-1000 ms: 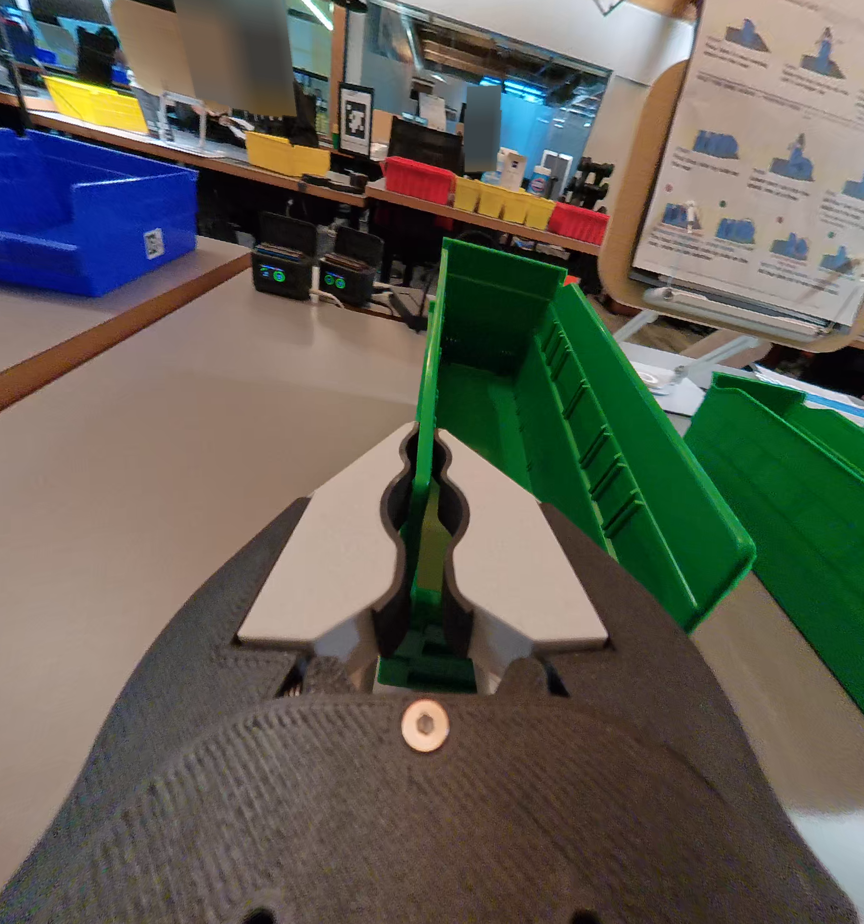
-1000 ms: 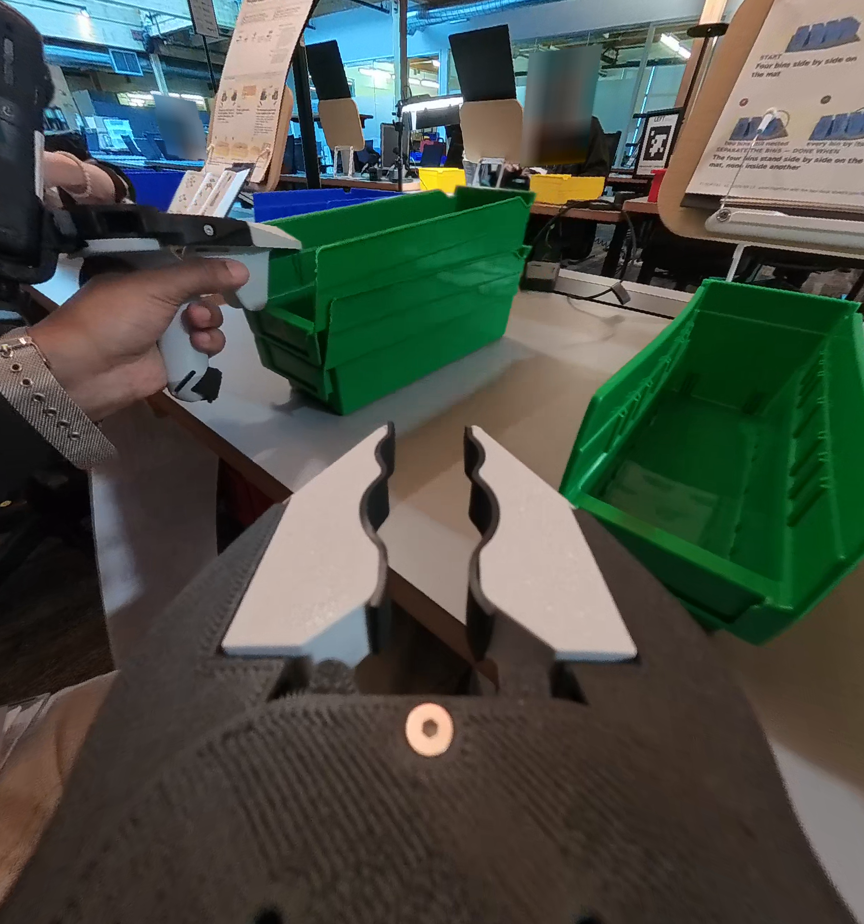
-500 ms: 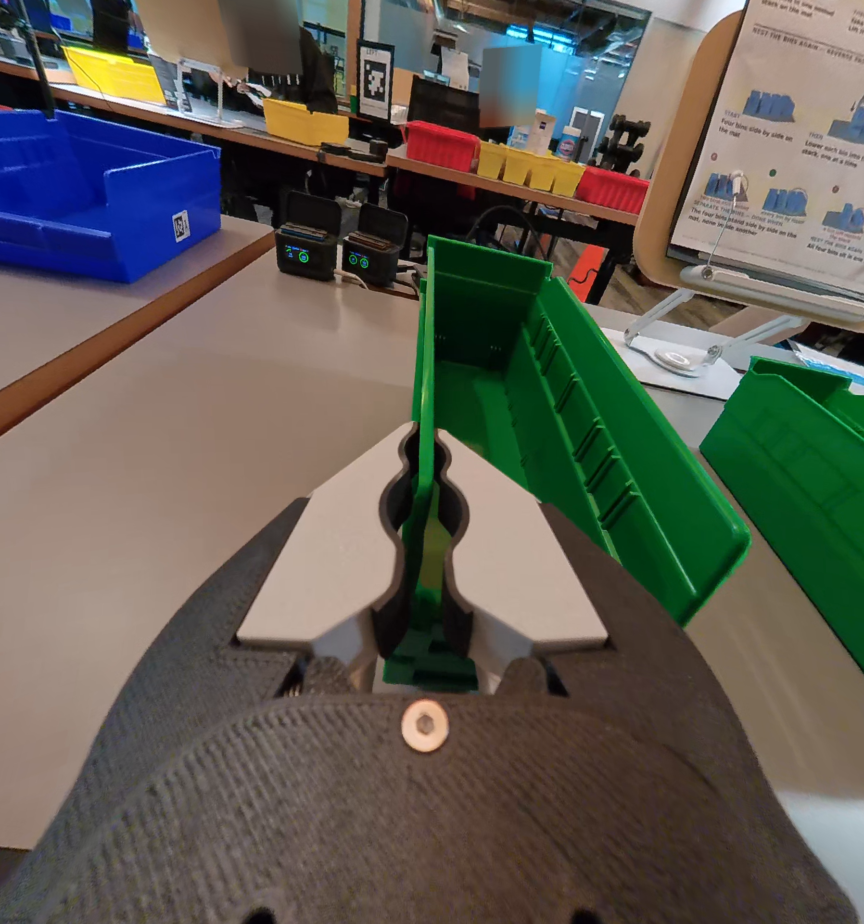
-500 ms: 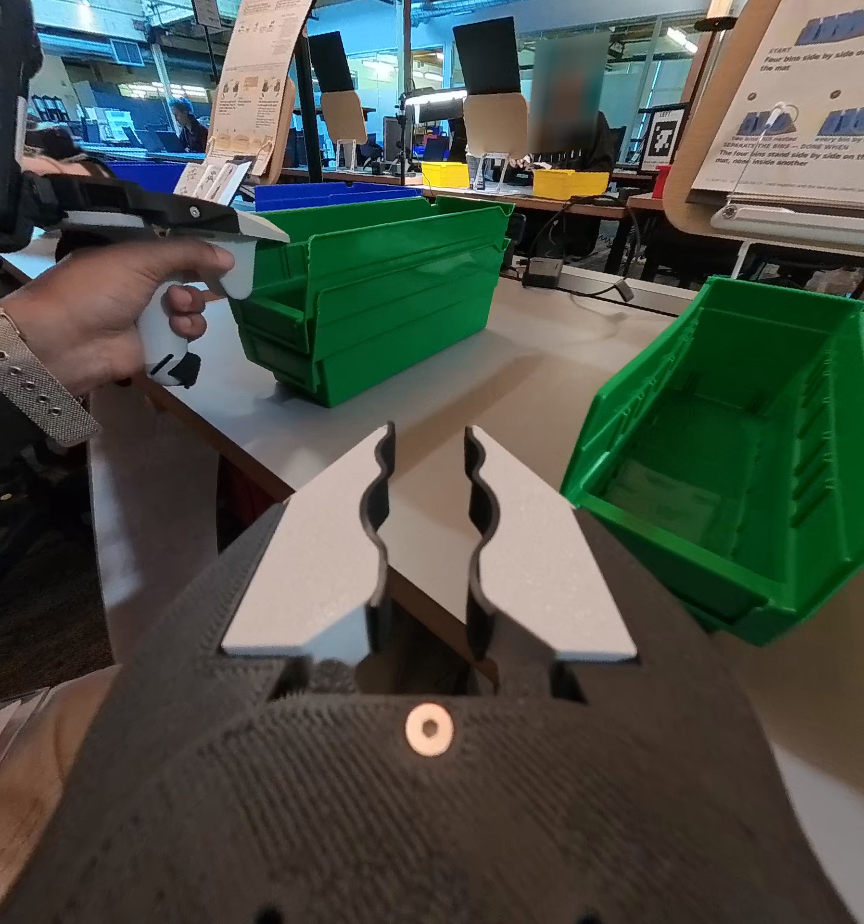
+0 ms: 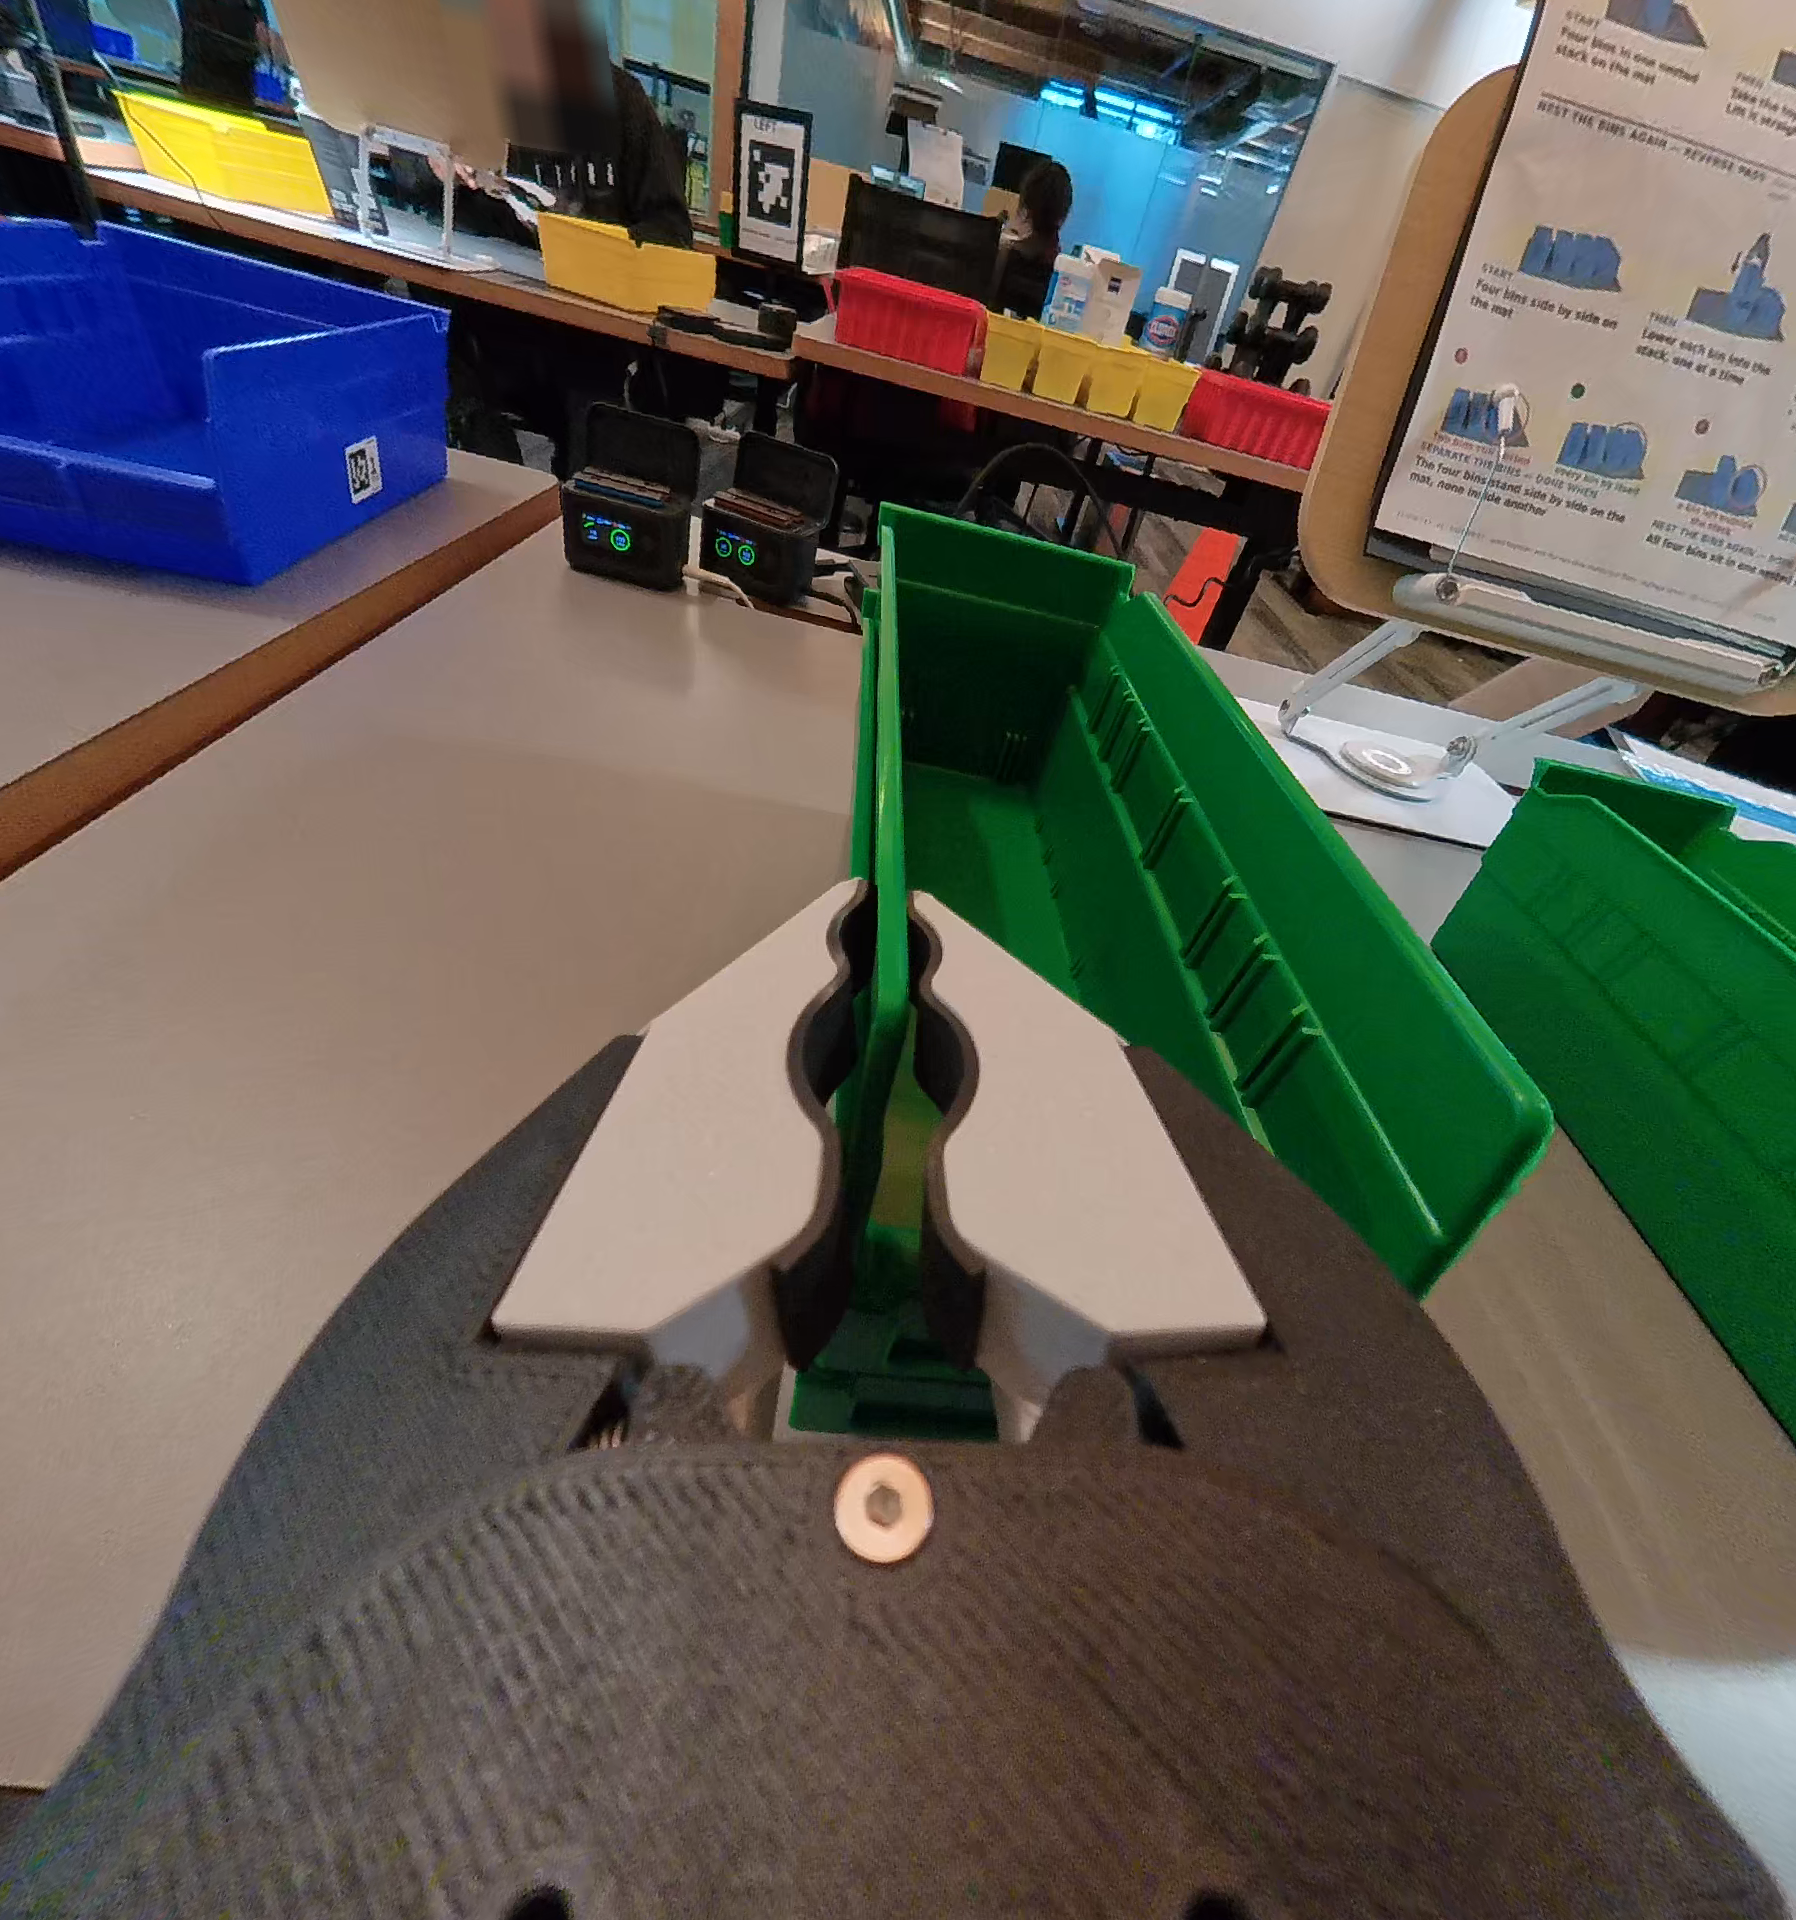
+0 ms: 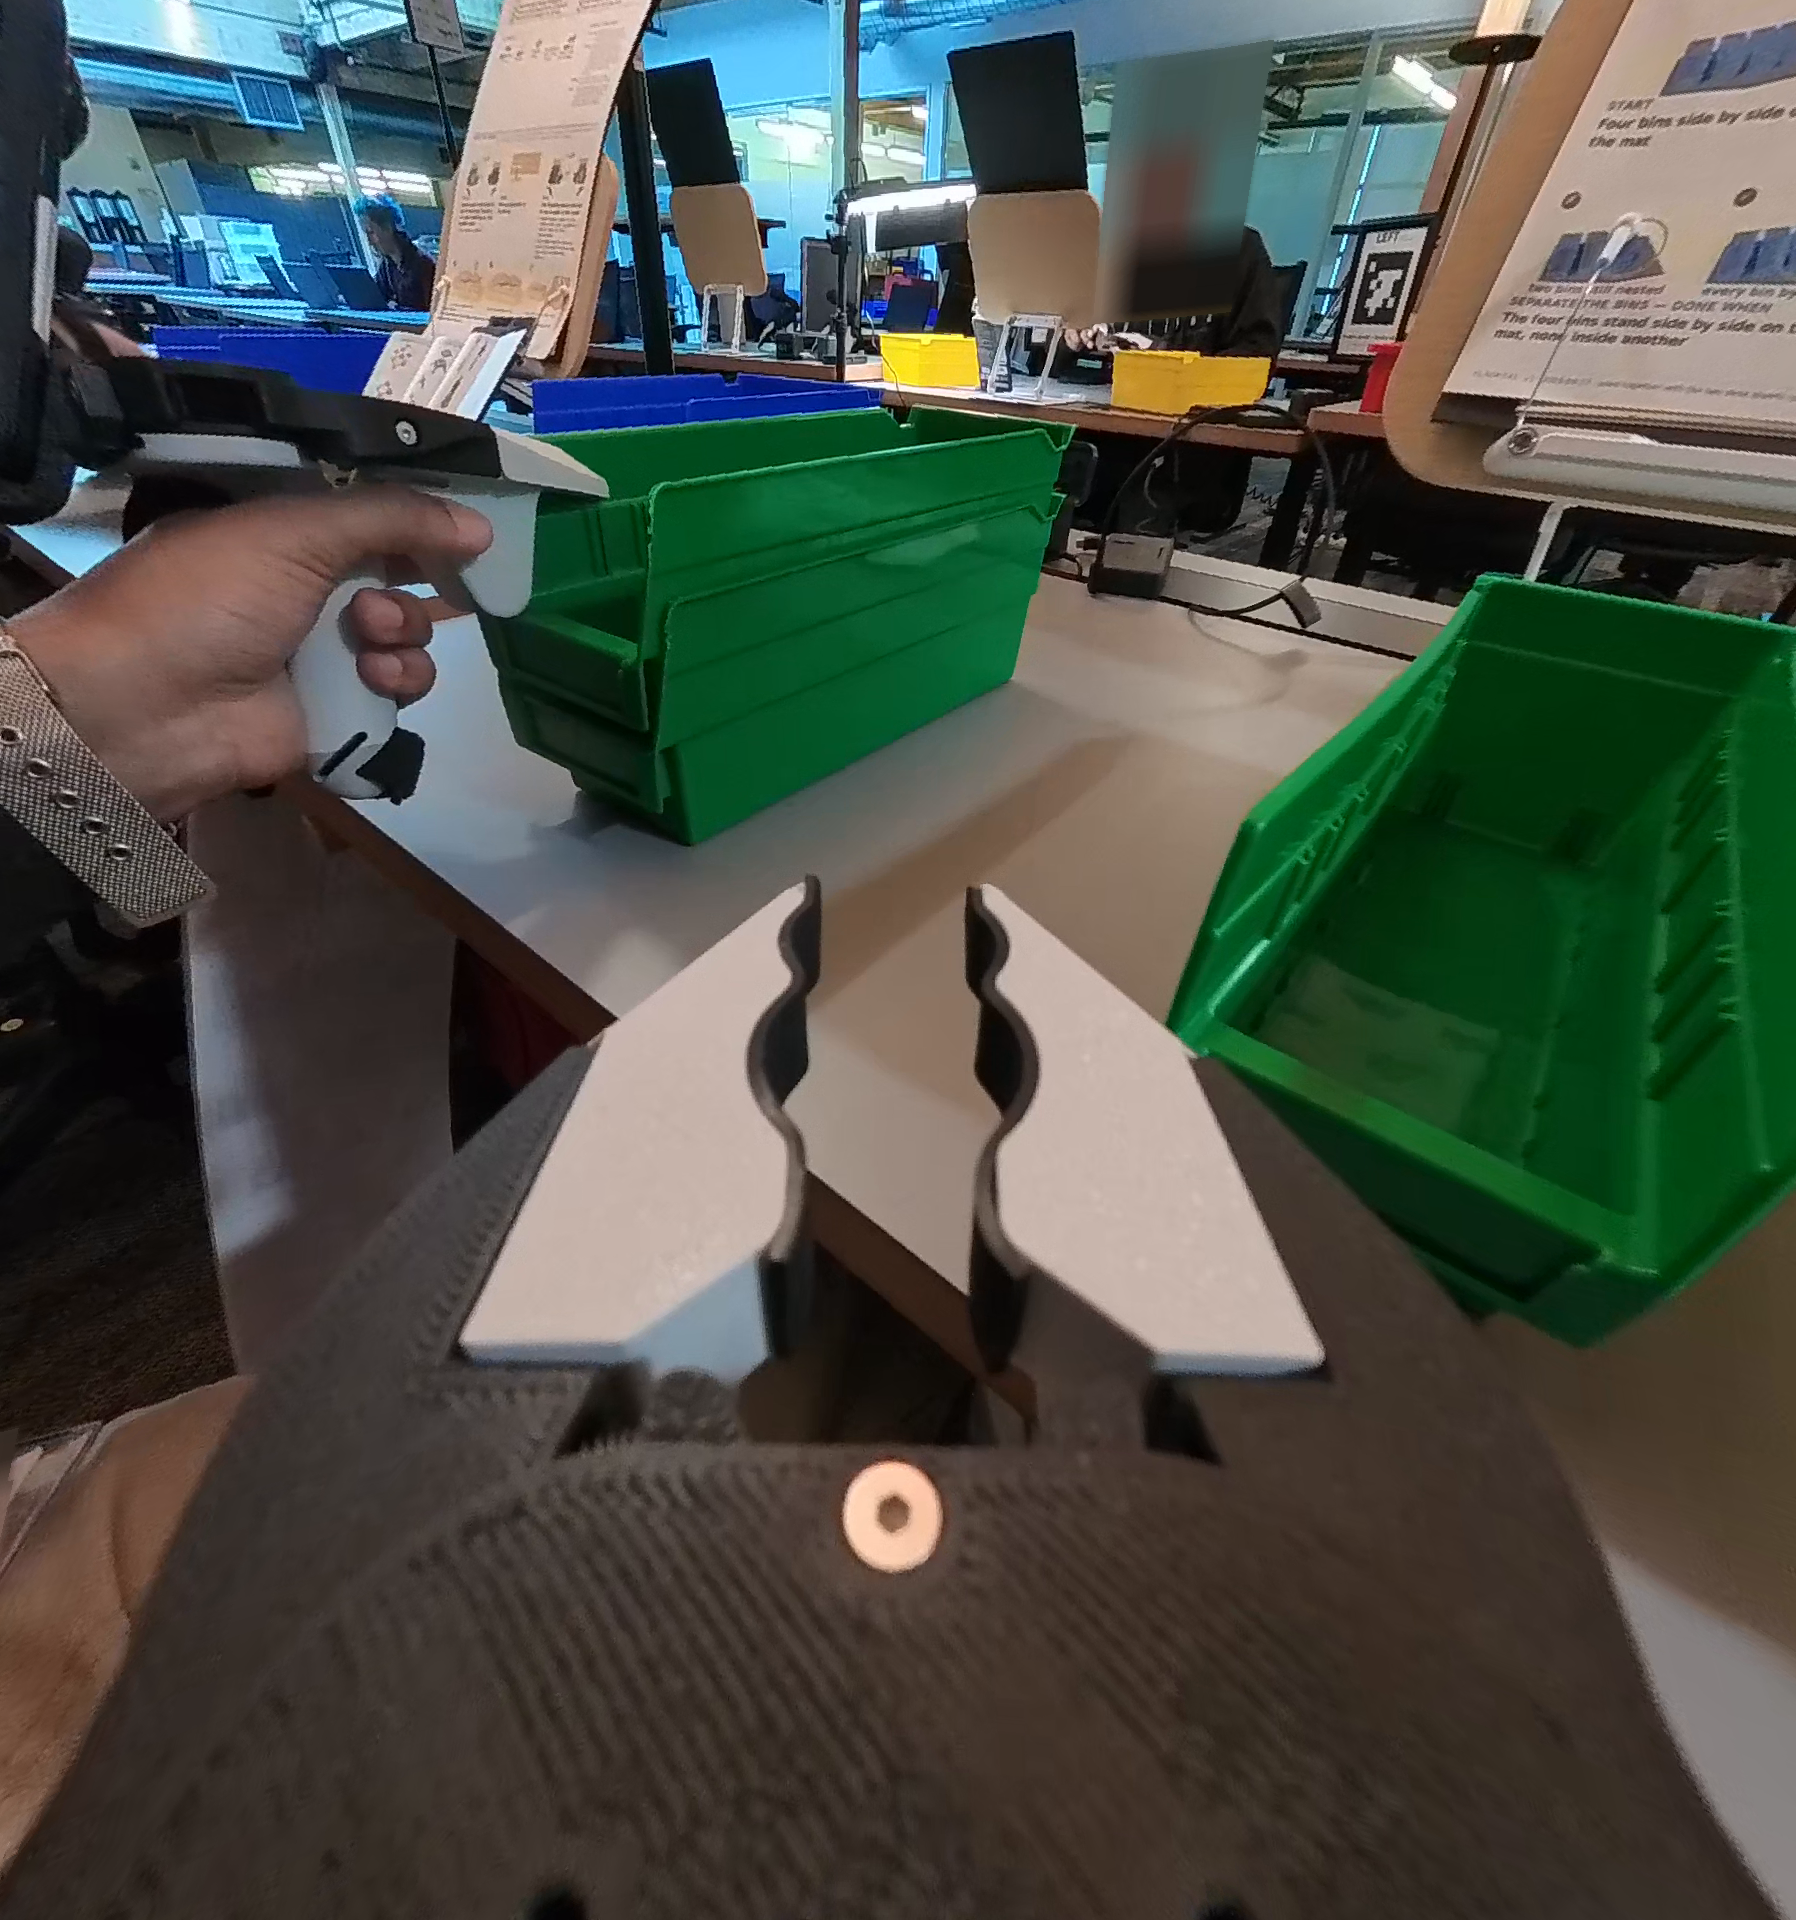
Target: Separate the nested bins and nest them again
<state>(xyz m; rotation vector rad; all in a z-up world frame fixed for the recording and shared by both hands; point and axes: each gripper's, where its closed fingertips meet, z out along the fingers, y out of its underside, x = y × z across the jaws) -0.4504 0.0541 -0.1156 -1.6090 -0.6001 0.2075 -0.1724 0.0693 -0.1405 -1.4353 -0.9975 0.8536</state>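
The left wrist view shows the left gripper (image 5: pixel 883 925) close up, its jaws pinching the long side wall of the top green bin (image 5: pixel 1164 883), which runs from the frame's centre toward the upper middle. Only the right wrist view shows that this bin sits at the top of a nested stack (image 6: pixel 800 623) of green bins left of centre, with the left gripper (image 6: pixel 551 499) at the stack's near end and a hand (image 6: pixel 219 644) around its white grip.

The right gripper (image 6: pixel 889 935) fills the lower middle of its own view, jaws spread with nothing between them, over the edge of the grey worktop (image 6: pixel 1081 790). A separate green bin (image 6: pixel 1559 956) lies tilted at the right of that view, open side toward the camera; in the left wrist view it shows only as a side wall (image 5: pixel 1663 1029) at the right edge.

A blue bin (image 5: pixel 198 416) stands on the neighbouring table at the upper left of the left wrist view, and two dark charger cases (image 5: pixel 696 520) with lit green rings sit beyond the worktop's far edge. An instruction board (image 5: pixel 1642 332) on a stand occupies the upper right; it carries printed diagrams and text. A square black-and-white marker (image 5: pixel 772 177) stands on the back bench among yellow and red bins.
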